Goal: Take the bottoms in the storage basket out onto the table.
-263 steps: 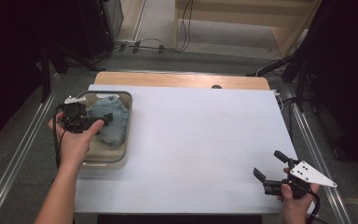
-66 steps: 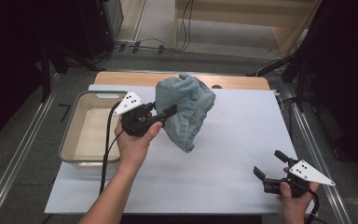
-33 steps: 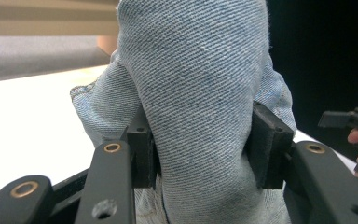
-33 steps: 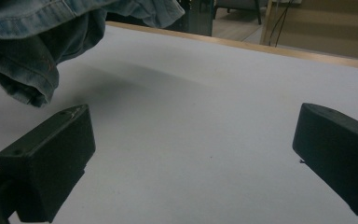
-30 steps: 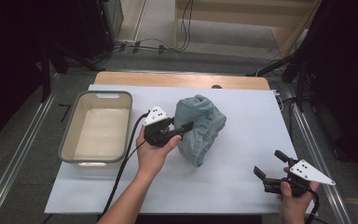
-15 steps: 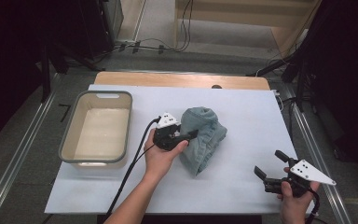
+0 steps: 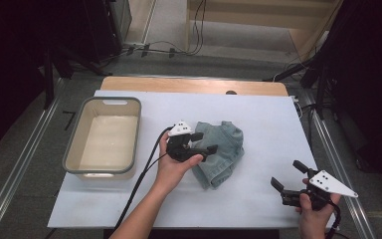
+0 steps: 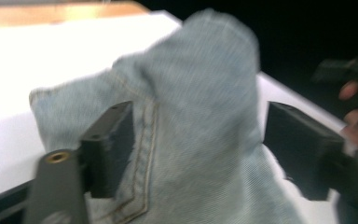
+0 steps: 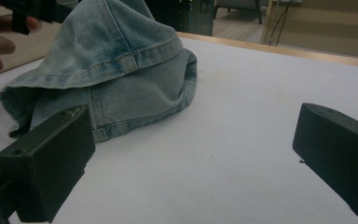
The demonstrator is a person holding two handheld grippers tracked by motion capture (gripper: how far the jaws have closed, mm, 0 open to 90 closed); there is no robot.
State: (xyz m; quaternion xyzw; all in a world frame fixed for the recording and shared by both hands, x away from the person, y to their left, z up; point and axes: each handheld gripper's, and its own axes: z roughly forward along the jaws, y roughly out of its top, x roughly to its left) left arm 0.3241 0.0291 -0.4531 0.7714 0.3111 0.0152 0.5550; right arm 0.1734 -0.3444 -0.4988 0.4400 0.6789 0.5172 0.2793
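White tabletop (image 7: pixel 258 114) w/ a wooden strip along its far edge, dark room around it, cables on the floor beyond. Landmark = the crumpled light-blue denim garment (image 7: pixel 222 152), lying roughly mid-table. Left of the denim, well apart from it, sits a beige rectangular tub (image 7: pixel 105 137) w/ a grey rim, nothing visible inside. Left gripper (image 7: pixel 203 143) is at the denim's left edge, held in the person's left hand (image 7: pixel 173 167), cable trailing back toward the near edge. Its jaws are spread apart, not clenched; in the left gripper view the denim (image 8: pixel 186 130) bulges up between them, a stitched seam just beside one jaw, the other jaw standing off from the cloth, so it's released rather than pinched. That view is blurred, exact contact can't be told. Right gripper (image 7: pixel 289 178) is right of the denim and nearer the person, well apart from it, close to the near-right corner, held in the right hand (image 7: pixel 314 214); jaws wide apart, holding nothing. In the right gripper view the denim (image 9: pixel 107 70) lies heaped beyond its jaws, hem facing the camera, bare table between.
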